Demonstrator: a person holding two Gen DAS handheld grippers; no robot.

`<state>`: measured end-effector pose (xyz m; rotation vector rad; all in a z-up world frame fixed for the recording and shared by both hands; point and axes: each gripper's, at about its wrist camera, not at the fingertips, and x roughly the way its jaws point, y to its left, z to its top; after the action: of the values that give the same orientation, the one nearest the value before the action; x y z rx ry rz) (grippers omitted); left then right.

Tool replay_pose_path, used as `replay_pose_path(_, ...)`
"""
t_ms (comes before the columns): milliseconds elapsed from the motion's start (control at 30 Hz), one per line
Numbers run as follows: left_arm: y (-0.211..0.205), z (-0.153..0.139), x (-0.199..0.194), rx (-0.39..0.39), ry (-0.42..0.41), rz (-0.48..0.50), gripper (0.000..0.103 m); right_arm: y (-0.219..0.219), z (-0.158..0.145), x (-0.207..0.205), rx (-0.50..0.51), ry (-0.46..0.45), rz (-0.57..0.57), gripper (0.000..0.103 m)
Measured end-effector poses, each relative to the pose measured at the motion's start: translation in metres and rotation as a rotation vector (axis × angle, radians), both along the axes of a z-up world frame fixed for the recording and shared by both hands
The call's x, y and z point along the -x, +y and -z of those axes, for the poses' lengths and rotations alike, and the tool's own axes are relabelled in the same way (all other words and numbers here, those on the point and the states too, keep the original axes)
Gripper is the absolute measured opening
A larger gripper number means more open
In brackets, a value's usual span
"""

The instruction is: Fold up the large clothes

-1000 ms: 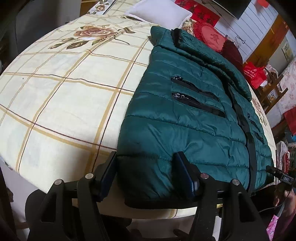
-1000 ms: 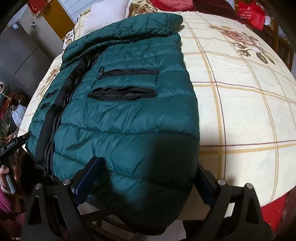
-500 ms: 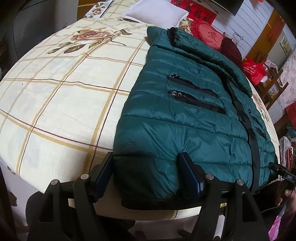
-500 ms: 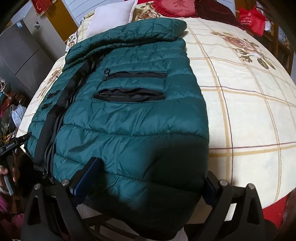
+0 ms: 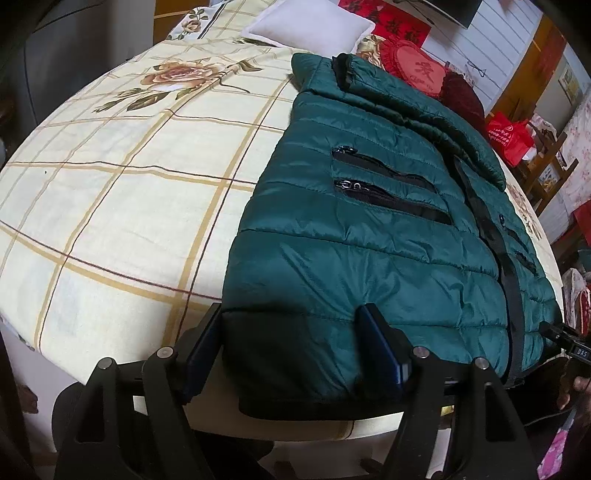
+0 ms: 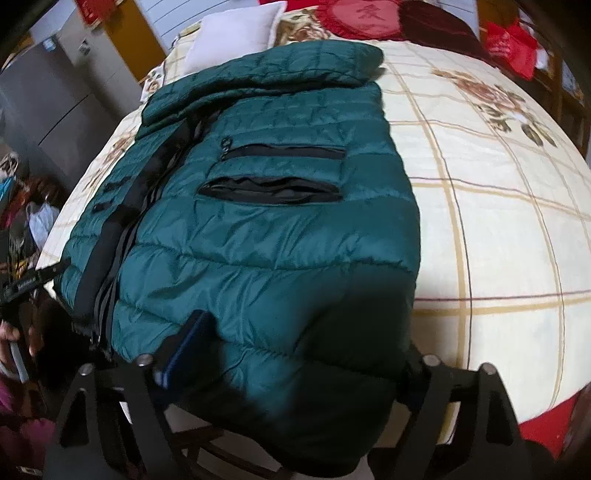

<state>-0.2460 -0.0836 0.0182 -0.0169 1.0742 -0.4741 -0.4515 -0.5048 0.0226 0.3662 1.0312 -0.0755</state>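
A dark green quilted jacket point(image 5: 369, 229) lies flat on the bed, front up, with its collar far from me and its hem at the near edge. My left gripper point(image 5: 290, 310) stands open over the hem's left corner: one finger is beside the jacket's side edge and the other rests on top of the fabric. My right gripper point(image 6: 304, 328) straddles the hem's right corner of the jacket point(image 6: 277, 240). Its jaws are closing, the left fingertip point(image 6: 195, 332) sinks into the padding, and the right finger is hidden behind the puffed fabric.
The bed has a cream checked sheet point(image 5: 110, 206) printed with roses, and its near edge drops off just under the hem. A white pillow point(image 5: 310, 27) and a red heart cushion point(image 5: 413, 66) lie at the head. A red bag point(image 5: 509, 136) and wooden furniture stand beside the bed.
The left jaws have spread a little around the hem corner. The right gripper's left finger has slid inward onto the jacket. Both hands have stayed almost in place.
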Motion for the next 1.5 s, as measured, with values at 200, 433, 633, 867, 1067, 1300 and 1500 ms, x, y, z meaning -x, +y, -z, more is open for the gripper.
replay_pose_path(200,-0.001,0.000,0.001,-0.007,-0.008,0.006,0.075,0.000,-0.001,0.000,-0.007,-0.008,-0.021,0.067)
replay_pose_path(433,-0.001,-0.017,0.001,0.002,-0.051,0.053,0.024,-0.007,-0.017,0.001,-0.033,-0.044,-0.032,0.030)
replay_pose_path(633,-0.001,-0.062,-0.010,0.088,-0.139,0.066,0.020,-0.023,-0.068,-0.004,-0.099,-0.185,-0.043,0.024)
replay_pose_path(867,-0.012,-0.097,-0.028,0.098,-0.235,0.063,0.020,-0.030,-0.101,-0.023,-0.040,-0.264,-0.049,0.024)
replay_pose_path(1067,-0.017,-0.117,-0.049,0.133,-0.270,0.023,0.020,-0.043,-0.114,-0.036,-0.020,-0.299,-0.013,0.024)
replay_pose_path(1300,-0.041,-0.145,-0.087,0.152,-0.351,-0.022,0.020,-0.066,-0.134,-0.075,0.030,-0.312,0.019,0.024)
replay_pose_path(1500,-0.073,-0.160,-0.135,0.146,-0.382,-0.071,0.020,-0.088,-0.153,-0.127,0.094,-0.315,0.057,0.024)
